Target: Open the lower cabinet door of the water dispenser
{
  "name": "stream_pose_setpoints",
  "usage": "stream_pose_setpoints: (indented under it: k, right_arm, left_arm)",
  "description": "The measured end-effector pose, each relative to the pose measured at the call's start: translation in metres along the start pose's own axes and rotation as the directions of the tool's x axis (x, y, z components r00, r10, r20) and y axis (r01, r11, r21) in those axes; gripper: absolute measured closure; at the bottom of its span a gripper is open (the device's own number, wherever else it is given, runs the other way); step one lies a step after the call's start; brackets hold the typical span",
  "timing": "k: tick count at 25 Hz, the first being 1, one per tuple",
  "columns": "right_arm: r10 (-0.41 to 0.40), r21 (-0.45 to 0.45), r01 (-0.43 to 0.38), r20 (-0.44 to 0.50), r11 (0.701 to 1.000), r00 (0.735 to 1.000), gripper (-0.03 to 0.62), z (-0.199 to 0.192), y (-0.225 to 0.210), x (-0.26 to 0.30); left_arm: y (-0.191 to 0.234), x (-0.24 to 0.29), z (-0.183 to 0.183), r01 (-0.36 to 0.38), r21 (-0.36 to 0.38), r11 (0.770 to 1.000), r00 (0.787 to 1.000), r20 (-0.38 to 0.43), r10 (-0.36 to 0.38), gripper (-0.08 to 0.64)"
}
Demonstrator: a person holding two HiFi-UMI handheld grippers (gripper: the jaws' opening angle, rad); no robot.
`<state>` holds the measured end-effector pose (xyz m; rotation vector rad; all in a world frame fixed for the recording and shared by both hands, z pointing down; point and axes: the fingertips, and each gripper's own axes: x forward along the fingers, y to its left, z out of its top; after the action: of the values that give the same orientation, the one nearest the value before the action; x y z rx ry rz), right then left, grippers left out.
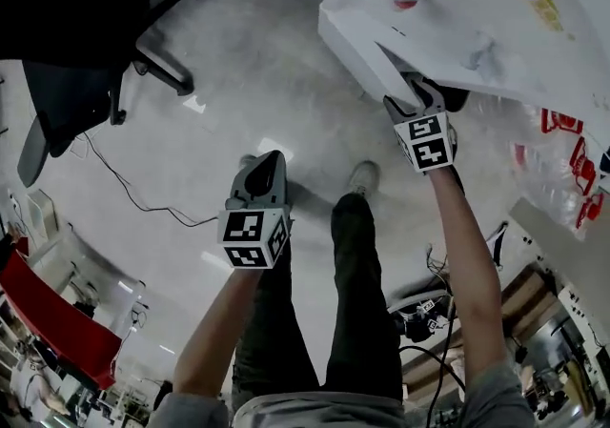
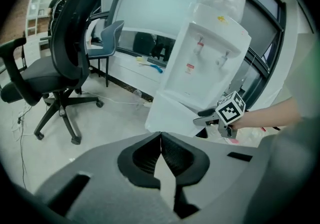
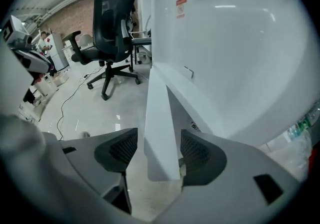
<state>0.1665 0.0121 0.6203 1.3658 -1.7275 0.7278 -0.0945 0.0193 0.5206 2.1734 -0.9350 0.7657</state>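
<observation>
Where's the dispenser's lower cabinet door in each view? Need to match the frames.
Head view: lower cabinet door at upper right, a white slab swung out, just above the right gripper.
Left gripper view: centre of the picture, a white panel angled outward.
Right gripper view: low centre, seen edge-on between the open jaws, with gaps on both sides.
Shared landmark: black office chair.

The person wears dark trousers (image 1: 357, 321), a light shoe (image 1: 362, 175) and a grey short-sleeved shirt (image 1: 286, 412). The left gripper (image 2: 161, 138) and the right gripper (image 3: 159, 150) have light grey shells with black ribbed pads (image 3: 122, 149) in the jaws. Beside the trousers, each carries a white cube (image 1: 253, 237) with black square markers.
</observation>
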Motion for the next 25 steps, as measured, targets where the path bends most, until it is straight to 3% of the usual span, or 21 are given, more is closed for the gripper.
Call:
stream_pose_setpoints:
  k: [7, 13, 20, 25]
  right_arm:
    - [-0.034, 0.033, 0.036, -0.036, 0.999, 0.999, 0.342, 0.007, -0.003, 0.010]
    - [-0.056, 0.014, 0.058, -0.078, 0.998, 0.995, 0.382, 0.007, 0.002, 0.013]
    - [-0.044, 0.139, 0.067, -0.164, 0.988, 0.986, 0.382, -0.007, 0.015, 0.013]
    - [-0.051, 0.276, 0.109, -0.209, 0.955, 0.977, 0.383, -0.002, 0.048, 0.019]
  left_arm:
    - [0.049, -0.015, -0.017, -0.086, -0.116, 0.990, 0.996, 0.025, 0.090, 0.548]
    - [0.086, -0.025, -0.032, -0.132, -0.180, 0.975, 0.990, 0.033, 0.140, 0.549]
    - [0.104, -0.036, -0.034, -0.179, -0.225, 0.958, 0.980, 0.044, 0.194, 0.549]
    - [0.131, -0.049, -0.034, -0.194, -0.272, 0.943, 0.974, 0.058, 0.217, 0.549]
